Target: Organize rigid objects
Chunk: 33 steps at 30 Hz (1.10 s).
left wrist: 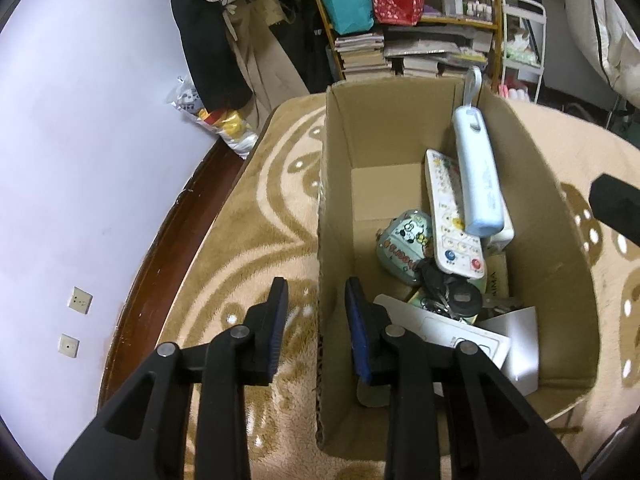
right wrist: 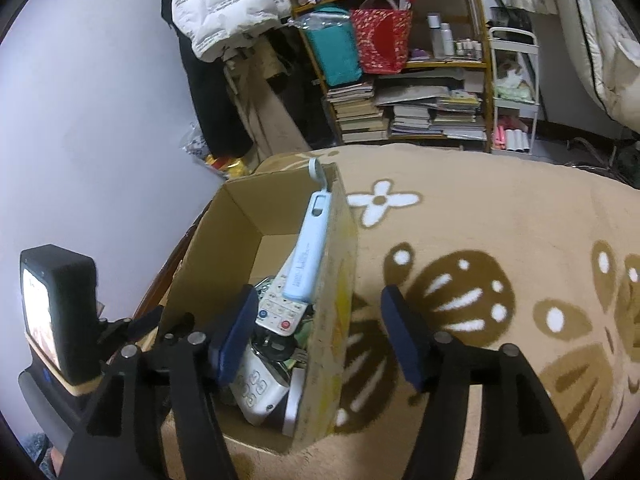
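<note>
Left wrist view: I find my left gripper (left wrist: 316,316) released, jaws apart, straddling the left wall of the cardboard box (left wrist: 332,200); one finger is outside over the blanket (left wrist: 248,240), the other inside the box. Nothing is held between them. The box stands open on the beige patterned blanket. Inside it, toward the right wall, a pale blue case (left wrist: 478,176) with a loop at its top leans upright, overlapping a white remote control (left wrist: 450,216) with a blue and a red button at its near end. Just left of the remote lies a small green cartoon tin (left wrist: 404,246). A bunch of keys (left wrist: 456,298) with a black fob lies near the remote's lower end, on top of white cards and papers (left wrist: 452,330). The far left part of the box floor is bare cardboard. Bookshelves (left wrist: 420,44) stand beyond the box.

Right wrist view: my right gripper (right wrist: 316,334) is likewise released and holds nothing, jaws wide, straddling the box's right wall (right wrist: 332,320); the left finger sits inside the box, the right finger over the blanket (right wrist: 500,220). The blue case (right wrist: 308,252) leans against that wall above the remote (right wrist: 280,312). A second white remote (right wrist: 256,388) lies nearer, beneath the keys. The left gripper's body with its lit screen (right wrist: 60,316) shows at the left edge.
</note>
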Each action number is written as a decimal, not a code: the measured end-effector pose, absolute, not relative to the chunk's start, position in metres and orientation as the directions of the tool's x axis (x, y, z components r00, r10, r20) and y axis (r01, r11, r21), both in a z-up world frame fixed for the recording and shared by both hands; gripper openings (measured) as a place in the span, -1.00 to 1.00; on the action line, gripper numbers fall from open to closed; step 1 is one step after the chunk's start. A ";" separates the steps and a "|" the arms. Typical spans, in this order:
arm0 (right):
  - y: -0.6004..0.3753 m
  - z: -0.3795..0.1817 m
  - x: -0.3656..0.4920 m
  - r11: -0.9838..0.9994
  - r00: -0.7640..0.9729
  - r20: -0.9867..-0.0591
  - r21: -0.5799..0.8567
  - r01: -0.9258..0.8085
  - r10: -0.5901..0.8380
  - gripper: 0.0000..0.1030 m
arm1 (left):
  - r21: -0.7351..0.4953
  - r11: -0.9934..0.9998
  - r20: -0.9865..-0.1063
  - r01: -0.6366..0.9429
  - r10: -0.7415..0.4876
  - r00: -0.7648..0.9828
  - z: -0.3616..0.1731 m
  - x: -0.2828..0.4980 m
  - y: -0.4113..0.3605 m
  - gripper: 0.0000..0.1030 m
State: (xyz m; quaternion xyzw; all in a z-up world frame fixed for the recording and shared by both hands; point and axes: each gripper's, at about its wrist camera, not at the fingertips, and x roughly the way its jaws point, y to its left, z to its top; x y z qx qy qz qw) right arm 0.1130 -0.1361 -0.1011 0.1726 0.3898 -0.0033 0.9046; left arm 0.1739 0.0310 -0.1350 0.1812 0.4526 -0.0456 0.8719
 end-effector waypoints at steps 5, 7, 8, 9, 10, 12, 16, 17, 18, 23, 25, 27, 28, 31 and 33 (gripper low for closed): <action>-0.140 -0.093 0.096 0.944 0.705 -0.705 0.281 0.176 0.078 0.64 | 0.280 0.933 -0.781 0.227 0.083 0.619 -0.121 0.164 0.036 -0.02; -0.143 -0.092 0.089 0.941 0.706 -0.704 0.284 0.184 0.074 0.72 | 0.271 0.936 -0.770 0.226 0.069 0.635 -0.113 0.159 0.038 0.04; -0.144 -0.092 0.086 0.940 0.705 -0.705 0.285 0.188 0.073 0.73 | 0.267 0.937 -0.766 0.227 0.063 0.640 -0.110 0.158 0.038 0.07; -0.145 -0.092 0.081 0.939 0.701 -0.710 0.283 0.196 0.067 0.74 | 0.263 0.937 -0.761 0.229 0.056 0.646 -0.106 0.155 0.039 0.09; -0.146 -0.092 0.078 0.939 0.697 -0.714 0.280 0.202 0.063 0.75 | 0.259 0.938 -0.755 0.232 0.047 0.654 -0.101 0.152 0.039 0.09; -0.147 -0.090 0.069 0.938 0.696 -0.716 0.274 0.213 0.051 0.76 | 0.254 0.939 -0.739 0.233 0.033 0.673 -0.092 0.146 0.039 0.22; -0.151 -0.079 0.052 0.936 0.731 -0.682 0.282 0.210 0.041 0.89 | 0.267 0.932 -0.697 0.245 0.012 0.717 -0.075 0.126 0.038 0.46; -0.151 -0.076 0.047 0.937 0.742 -0.670 0.281 0.209 0.035 0.95 | 0.269 0.931 -0.690 0.246 0.008 0.724 -0.072 0.121 0.038 0.50; -0.152 -0.072 0.041 0.939 0.755 -0.655 0.273 0.210 0.022 0.99 | 0.267 0.931 -0.687 0.248 0.003 0.727 -0.070 0.119 0.038 0.52; -0.152 -0.060 0.019 0.944 0.789 -0.615 0.262 0.200 0.004 1.00 | 0.232 0.940 -0.658 0.251 -0.039 0.752 -0.055 0.097 0.045 0.55; -0.152 -0.057 0.011 0.947 0.797 -0.604 0.256 0.194 0.000 1.00 | 0.220 0.945 -0.645 0.241 -0.044 0.763 -0.048 0.088 0.048 0.61; -0.150 -0.055 0.002 0.951 0.808 -0.589 0.244 0.192 -0.012 1.00 | 0.205 0.951 -0.622 0.233 -0.057 0.781 -0.039 0.078 0.052 0.82; -0.149 -0.054 -0.002 0.952 0.810 -0.585 0.235 0.195 -0.021 1.00 | 0.205 0.951 -0.612 0.232 -0.060 0.789 -0.036 0.072 0.052 0.83; -0.149 -0.050 -0.015 0.952 0.829 -0.559 0.235 0.195 -0.031 1.00 | 0.210 0.949 -0.572 0.236 -0.076 0.816 -0.027 0.055 0.055 0.88; -0.150 -0.048 -0.024 0.950 0.840 -0.542 0.243 0.194 -0.033 1.00 | 0.208 0.949 -0.555 0.237 -0.085 0.828 -0.024 0.048 0.057 0.99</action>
